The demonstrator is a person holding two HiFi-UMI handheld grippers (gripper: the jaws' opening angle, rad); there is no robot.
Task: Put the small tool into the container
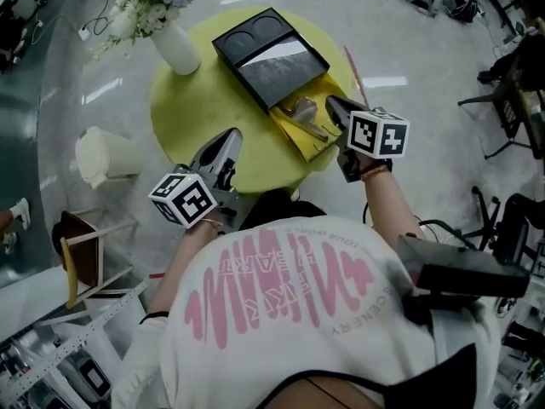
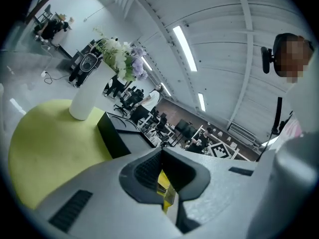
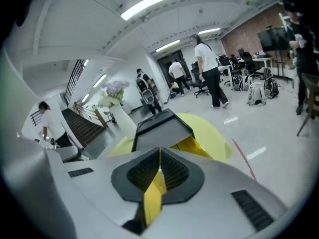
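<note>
A small metal tool (image 1: 305,112) lies on a yellow sheet (image 1: 294,132) at the right side of the round yellow-green table (image 1: 183,118). Behind it stands an open black container (image 1: 255,45) with a grey inside. My right gripper (image 1: 334,105) hovers at the sheet's right edge, jaws shut; in the right gripper view (image 3: 159,164) only yellow shows through the slit, with the container (image 3: 162,131) and sheet (image 3: 193,146) ahead. My left gripper (image 1: 230,141) is over the table's near edge, shut and empty, pointing at the container (image 2: 119,133).
A white vase of flowers (image 1: 174,45) stands at the table's far left. A white bin (image 1: 102,156) and a wooden chair (image 1: 81,254) are on the floor to the left. A thin pink stick (image 1: 356,75) juts past the table's right rim. People walk in the background.
</note>
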